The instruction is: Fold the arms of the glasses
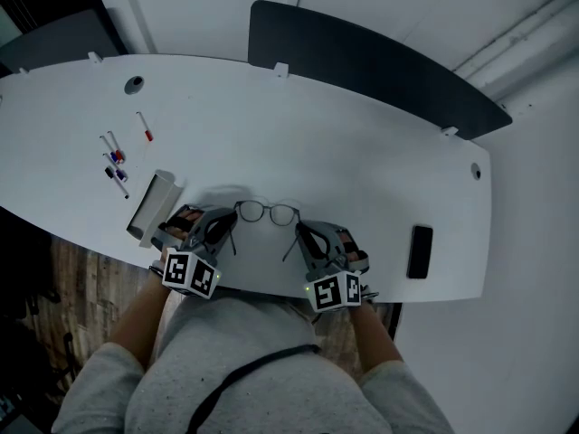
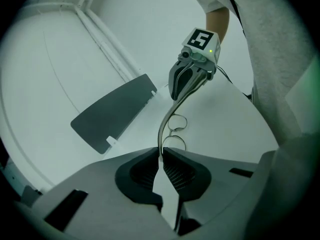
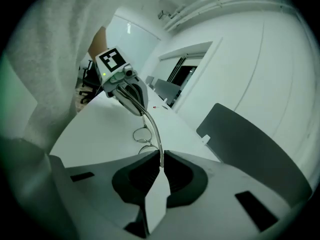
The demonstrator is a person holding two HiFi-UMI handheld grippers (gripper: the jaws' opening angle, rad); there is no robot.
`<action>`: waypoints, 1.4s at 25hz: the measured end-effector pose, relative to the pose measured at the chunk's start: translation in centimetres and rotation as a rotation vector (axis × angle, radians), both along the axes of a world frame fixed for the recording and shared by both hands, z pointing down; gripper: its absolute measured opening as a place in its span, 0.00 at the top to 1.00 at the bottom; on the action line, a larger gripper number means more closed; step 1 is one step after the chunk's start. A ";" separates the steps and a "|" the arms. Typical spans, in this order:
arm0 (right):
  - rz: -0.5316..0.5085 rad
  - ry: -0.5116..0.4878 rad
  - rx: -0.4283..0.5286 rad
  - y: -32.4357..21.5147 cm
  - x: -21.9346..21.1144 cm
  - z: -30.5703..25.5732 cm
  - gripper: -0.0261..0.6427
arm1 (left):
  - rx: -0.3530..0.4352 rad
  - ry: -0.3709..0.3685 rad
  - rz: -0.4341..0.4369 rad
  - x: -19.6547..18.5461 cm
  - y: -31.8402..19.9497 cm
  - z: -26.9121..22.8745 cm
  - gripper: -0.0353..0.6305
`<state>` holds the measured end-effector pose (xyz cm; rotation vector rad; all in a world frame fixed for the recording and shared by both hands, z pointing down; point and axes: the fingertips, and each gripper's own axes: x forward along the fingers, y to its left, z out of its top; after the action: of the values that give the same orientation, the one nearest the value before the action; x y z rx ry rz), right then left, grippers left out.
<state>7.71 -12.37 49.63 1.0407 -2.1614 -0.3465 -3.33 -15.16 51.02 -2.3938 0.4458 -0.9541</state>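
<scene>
left tongs (image 2: 161,160): narrow, pads pinched on the end of one arm of the glasses (image 1: 267,212)
right tongs (image 3: 161,159): narrow, pads pinched on the end of the other arm
glasses: thin wire frame, round lenses, both arms unfolded; strung between the two tongs, front away from the person, arms running back toward them
glasses place: over the near middle of the desk (image 1: 344,152), between the two tongs; touching the desk or not, cannot tell
desk: white, curved, long
phone (image 1: 421,251): black, flat on the desk, right of the right tongs, apart from them
markers (image 1: 115,163): a few loose at the left end of the desk, well apart from the glasses
red pen (image 1: 145,128): near the markers, farther side
grey box (image 1: 149,208): at the near desk edge, just beside the left tongs
divider panel (image 1: 362,61): dark, upright along the far edge of the desk
sleeves (image 1: 99,378): grey, behind both tongs
</scene>
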 end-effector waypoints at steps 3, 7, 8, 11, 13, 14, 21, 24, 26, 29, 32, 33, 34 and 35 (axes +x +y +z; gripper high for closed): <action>0.030 -0.088 -0.040 -0.2 0.1 -0.2 0.91 | -0.058 0.033 -0.030 -0.3 0.4 0.2 0.89; 0.059 -0.170 -0.084 -0.4 0.0 -0.4 0.91 | -0.132 0.074 -0.064 -0.5 0.7 0.3 0.89; 0.067 -0.191 -0.096 -0.5 0.0 -0.6 0.91 | -0.152 0.085 -0.070 -0.5 0.7 0.3 0.89; 0.088 -0.223 -0.124 -0.5 0.0 -0.6 0.91 | -0.209 0.115 -0.090 -0.6 1.0 -0.1 0.89; 0.097 -0.201 -0.133 -0.5 0.0 -0.2 0.91 | -0.236 0.118 -0.100 -0.6 1.2 -0.1 0.89; 0.103 -0.187 -0.137 -0.6 0.1 -0.1 0.91 | -0.244 0.115 -0.103 -0.6 1.3 -0.1 0.89; 0.139 -0.164 -0.176 -1.3 0.0 0.6 0.91 | -0.296 0.136 -0.144 -0.7 1.9 0.2 0.89; 0.144 -0.160 -0.189 -1.6 -0.3 0.9 0.91 | -0.318 0.139 -0.162 -1.0 1.7 0.6 0.89; 0.153 -0.156 -0.197 -1.9 -0.4 1.1 0.91 | -0.335 0.151 -0.177 -1.1 1.4 0.7 0.89; 0.162 -0.138 -0.200 -2.4 -0.6 1.3 0.91 | -0.358 0.168 -0.202 -1.3 0.9 0.6 0.89; 0.163 -0.100 -0.193 -2.8 -0.8 1.5 0.91 | -0.360 0.174 -0.208 -1.3 0.7 0.6 0.89; 0.155 -0.082 -0.189 -2.8 -0.9 1.5 0.91 | -0.359 0.174 -0.208 -1.3 0.6 0.5 0.89; 0.145 -0.063 -0.184 -2.9 -1.1 1.5 0.91 | -0.359 0.173 -0.208 -1.3 0.6 0.5 0.89; 0.134 -0.041 -0.178 -3.0 -1.3 1.6 0.91 | -0.360 0.173 -0.208 -1.4 0.6 0.5 0.89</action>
<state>6.41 -15.32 51.21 1.0920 -2.1018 -0.0698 -4.68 -14.58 51.57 -2.8131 0.6444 -0.9881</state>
